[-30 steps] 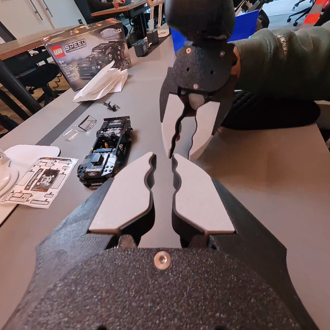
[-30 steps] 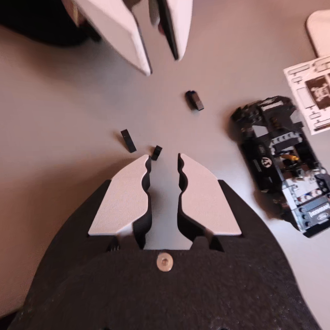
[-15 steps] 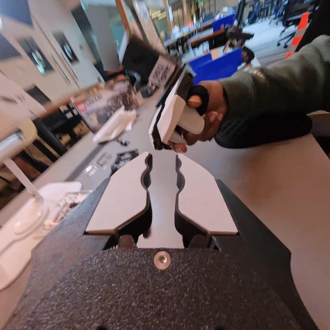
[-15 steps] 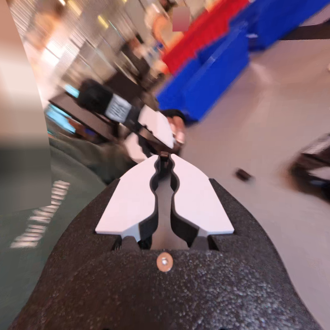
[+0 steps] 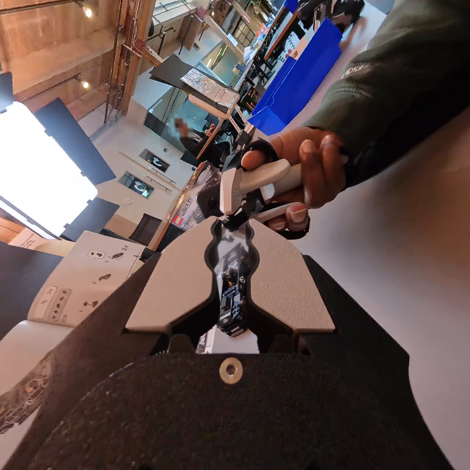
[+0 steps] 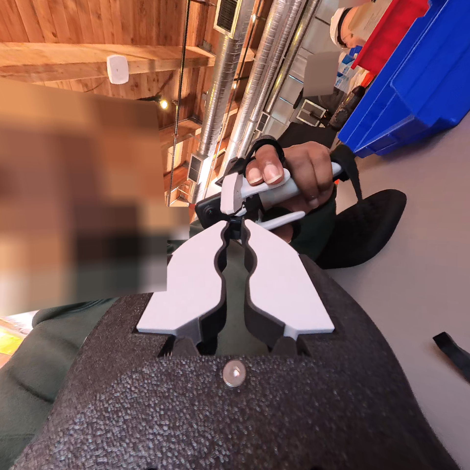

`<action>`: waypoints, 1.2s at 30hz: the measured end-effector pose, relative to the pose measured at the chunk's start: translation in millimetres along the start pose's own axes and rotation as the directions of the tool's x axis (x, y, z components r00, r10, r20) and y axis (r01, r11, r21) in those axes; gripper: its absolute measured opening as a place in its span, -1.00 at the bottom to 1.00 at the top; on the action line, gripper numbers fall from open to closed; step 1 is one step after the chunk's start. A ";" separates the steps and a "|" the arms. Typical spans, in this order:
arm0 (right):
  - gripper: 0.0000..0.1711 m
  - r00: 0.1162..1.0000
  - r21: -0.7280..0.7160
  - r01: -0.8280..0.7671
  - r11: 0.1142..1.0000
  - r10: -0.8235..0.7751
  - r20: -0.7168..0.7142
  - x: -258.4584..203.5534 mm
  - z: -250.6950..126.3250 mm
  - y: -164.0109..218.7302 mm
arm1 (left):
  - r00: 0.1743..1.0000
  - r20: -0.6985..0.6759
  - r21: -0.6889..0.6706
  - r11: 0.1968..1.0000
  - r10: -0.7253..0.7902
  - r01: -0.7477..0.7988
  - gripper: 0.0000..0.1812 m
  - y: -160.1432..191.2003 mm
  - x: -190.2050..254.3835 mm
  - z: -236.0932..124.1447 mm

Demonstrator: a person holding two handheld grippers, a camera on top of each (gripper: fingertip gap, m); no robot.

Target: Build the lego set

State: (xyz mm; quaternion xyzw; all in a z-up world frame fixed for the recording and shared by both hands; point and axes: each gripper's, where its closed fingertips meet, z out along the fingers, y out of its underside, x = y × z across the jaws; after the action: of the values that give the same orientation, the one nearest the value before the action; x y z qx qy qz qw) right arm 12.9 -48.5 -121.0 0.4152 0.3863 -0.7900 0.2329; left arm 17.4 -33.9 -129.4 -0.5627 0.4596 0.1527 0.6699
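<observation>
Both grippers are raised above the grey table (image 5: 396, 267) and meet tip to tip. My right gripper (image 6: 235, 223) is shut on a small black Lego piece (image 6: 235, 230) at its fingertips. My left gripper (image 5: 232, 222) is open, with its tips on either side of that piece (image 5: 235, 220). I cannot tell whether they touch it. The black Lego car (image 5: 230, 292) lies on the table and shows through the gap between my left fingers. Each view shows the other gripper held in a hand, facing the camera.
The Lego box (image 5: 189, 203) stands behind the grippers. An open instruction booklet (image 5: 84, 277) is at the left. A loose black piece (image 6: 451, 352) lies on the table at the right. Blue bins (image 6: 419, 76) stand at the far side. Both grippers' tips are close together, under 4 cm apart.
My right gripper shut on a small black piece from the table and lifted it. Both grippers tipped upward and came together tip to tip. The left jaws stayed apart.
</observation>
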 end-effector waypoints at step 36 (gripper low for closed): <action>-0.91 0.146 -0.708 0.644 0.292 -0.954 -0.261 51.8 -38.4 15.3 | 0.437 -0.269 -0.442 0.513 -0.858 0.736 -0.86 45.2 53.4 14.3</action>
State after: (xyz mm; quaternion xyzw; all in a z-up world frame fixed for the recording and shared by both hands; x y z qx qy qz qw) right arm 13.4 -29.2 -184.4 0.3118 0.7656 -0.4693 -0.3104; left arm 19.5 -23.3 -200.0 -0.8132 0.2546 -0.2632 0.4524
